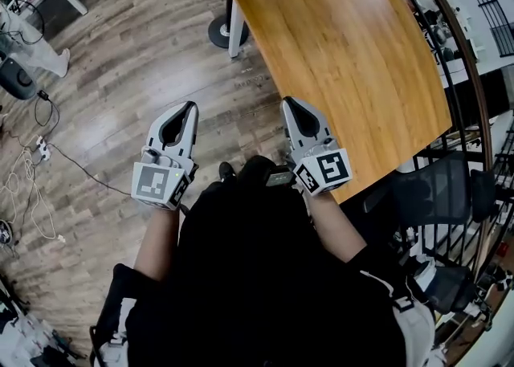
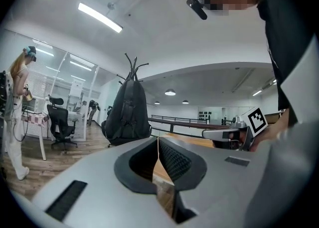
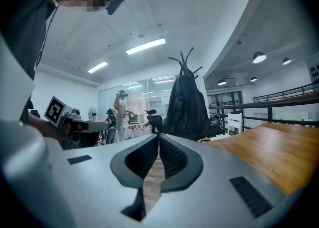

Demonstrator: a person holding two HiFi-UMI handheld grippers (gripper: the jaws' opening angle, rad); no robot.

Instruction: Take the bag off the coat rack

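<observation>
Two grey handheld grippers, one bag, one rack; nothing taken yet.

Item 1: left gripper. Grey moulded body with a marker cube, held low in front of the person's dark-clad torso. Fingers pressed together, nothing between them.

Item 2: right gripper. Same make, level with the left one and just beside the counter's edge. Fingers likewise together and empty.

Item 3: black backpack-style bag. Soft and tall, narrowing to the top, hanging upright on the rack. It is well apart from both grippers, past the far end of the counter, and both gripper views face it. How its top loop sits on the rack is too small to tell.

Item 4: black coat rack. Thin branching prongs show above the bag; the pole is hidden behind it.

Item 5: honey-coloured wooden counter. Bare, to the person's right front.

Item 6: grey-brown plank floor, with loose white cables at the left.

Item 7: person in pale clothing, standing far off.

Step in hand, as judged: the approach, with no contact yet. The next move calls for walking up along the counter's side and parting the fingers of at least one gripper. That gripper then takes the top loop or a strap and raises it clear of the prong before drawing the bag away. The soft fabric may sag, so a second grip lower down would likely steady it.
</observation>
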